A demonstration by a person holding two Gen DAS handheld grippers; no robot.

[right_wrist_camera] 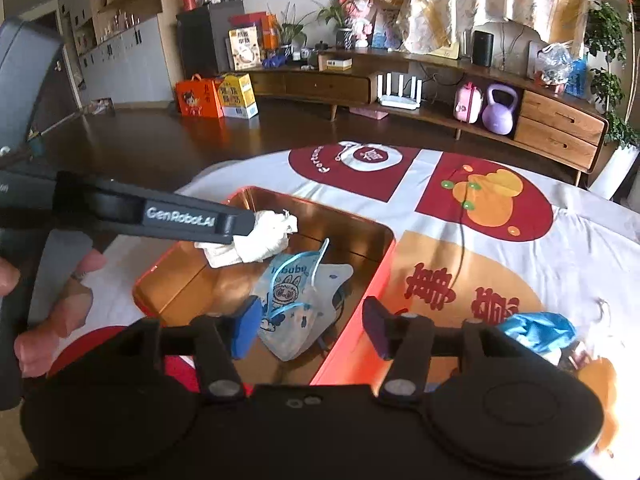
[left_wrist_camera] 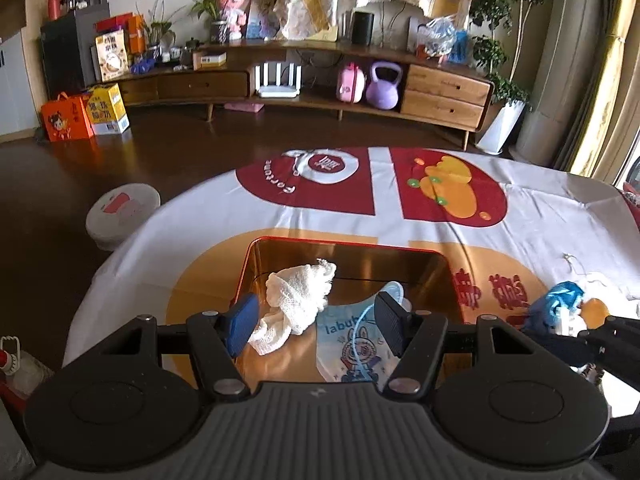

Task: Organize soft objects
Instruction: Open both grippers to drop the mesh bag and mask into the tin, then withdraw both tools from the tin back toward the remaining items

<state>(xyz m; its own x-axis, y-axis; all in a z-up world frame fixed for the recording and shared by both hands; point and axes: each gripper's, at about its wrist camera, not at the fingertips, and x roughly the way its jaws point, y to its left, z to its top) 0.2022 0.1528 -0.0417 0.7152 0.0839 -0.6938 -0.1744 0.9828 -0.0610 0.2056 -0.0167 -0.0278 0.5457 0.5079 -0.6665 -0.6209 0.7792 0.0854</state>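
Left gripper [left_wrist_camera: 314, 322]: your jaws stand partly apart with nothing pinched; the white cloth and the mask lie below the gap, not in it.
Right gripper [right_wrist_camera: 316, 328]: also partly apart and empty, poised over the near edge of the tin.
Face mask [right_wrist_camera: 298, 304]: the printed child's mask lies loose on the tin's floor just beyond your right fingers, blue ear loop trailing upward; it looks dropped there, so count it as put away.
White cloth [left_wrist_camera: 298, 300]: crumpled against the tin's left side, touching the mask's corner, free of your pads.
Orange tin [left_wrist_camera: 440, 276]: open on the tablecloth [left_wrist_camera: 200, 220] and serving as the collecting box, which is why both soft things sit inside.
Still outside: a blue crumpled item [right_wrist_camera: 538, 330] and an orange soft thing [right_wrist_camera: 600, 384] lie on the cloth to the tin's right, nearest your right gripper; probably your next picks.
Far: a wooden cabinet [left_wrist_camera: 444, 92] along the wall, no part of the job.
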